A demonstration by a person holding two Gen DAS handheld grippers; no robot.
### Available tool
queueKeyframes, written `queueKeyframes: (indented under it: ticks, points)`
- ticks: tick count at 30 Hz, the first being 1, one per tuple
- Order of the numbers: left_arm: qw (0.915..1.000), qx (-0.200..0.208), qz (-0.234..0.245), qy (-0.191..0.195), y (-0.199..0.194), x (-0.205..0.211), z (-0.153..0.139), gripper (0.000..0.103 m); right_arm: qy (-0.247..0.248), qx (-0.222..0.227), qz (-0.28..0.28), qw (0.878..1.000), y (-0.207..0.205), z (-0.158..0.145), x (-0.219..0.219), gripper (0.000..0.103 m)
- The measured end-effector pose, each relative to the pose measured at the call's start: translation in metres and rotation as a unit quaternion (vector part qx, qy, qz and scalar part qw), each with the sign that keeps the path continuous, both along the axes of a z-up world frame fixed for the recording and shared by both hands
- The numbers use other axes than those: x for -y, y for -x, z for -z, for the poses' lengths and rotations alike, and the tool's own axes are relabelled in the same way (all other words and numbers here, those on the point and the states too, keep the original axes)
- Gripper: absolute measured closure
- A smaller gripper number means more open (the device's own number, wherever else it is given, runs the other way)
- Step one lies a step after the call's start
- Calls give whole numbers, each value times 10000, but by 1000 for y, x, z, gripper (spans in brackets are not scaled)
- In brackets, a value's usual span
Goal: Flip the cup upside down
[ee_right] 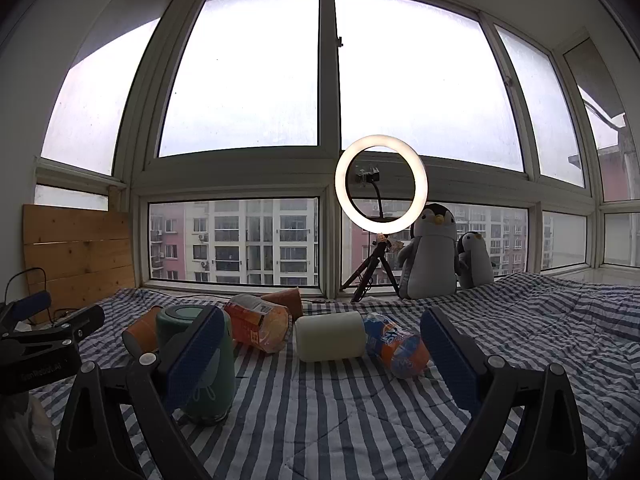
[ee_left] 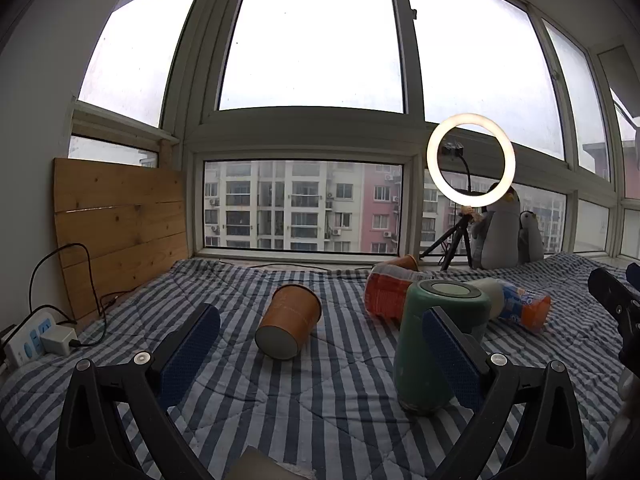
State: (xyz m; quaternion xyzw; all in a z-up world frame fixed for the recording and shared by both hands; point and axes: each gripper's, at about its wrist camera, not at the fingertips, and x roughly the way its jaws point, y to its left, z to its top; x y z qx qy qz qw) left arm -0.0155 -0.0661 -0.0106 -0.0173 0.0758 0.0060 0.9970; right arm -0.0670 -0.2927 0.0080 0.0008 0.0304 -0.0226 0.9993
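A green cup (ee_left: 430, 344) stands upside down on the striped blanket (ee_left: 320, 400), its flat base up. It also shows in the right wrist view (ee_right: 208, 368) behind my right gripper's left finger. My left gripper (ee_left: 320, 356) is open and empty; its right finger (ee_left: 452, 356) is just in front of the green cup. An orange paper cup (ee_left: 290, 322) lies on its side ahead between the left fingers. My right gripper (ee_right: 320, 356) is open and empty, with a white cup (ee_right: 330, 336) lying on its side ahead of it.
A crumpled orange snack bag (ee_right: 258, 326), a soda bottle (ee_right: 396, 346) on its side and another orange paper cup (ee_right: 286, 300) lie on the blanket. A ring light on a tripod (ee_right: 380, 184) and two plush penguins (ee_right: 434, 256) stand by the window. A power strip (ee_left: 30, 340) lies far left.
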Motion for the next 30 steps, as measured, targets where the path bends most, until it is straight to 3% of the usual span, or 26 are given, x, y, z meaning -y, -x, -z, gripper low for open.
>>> queueKeyframes:
  ticks: [30]
  points:
    - [10000, -7, -8, -22, -1, -3, 1, 1, -37, -35, -4, 10000, -2, -1, 5, 6]
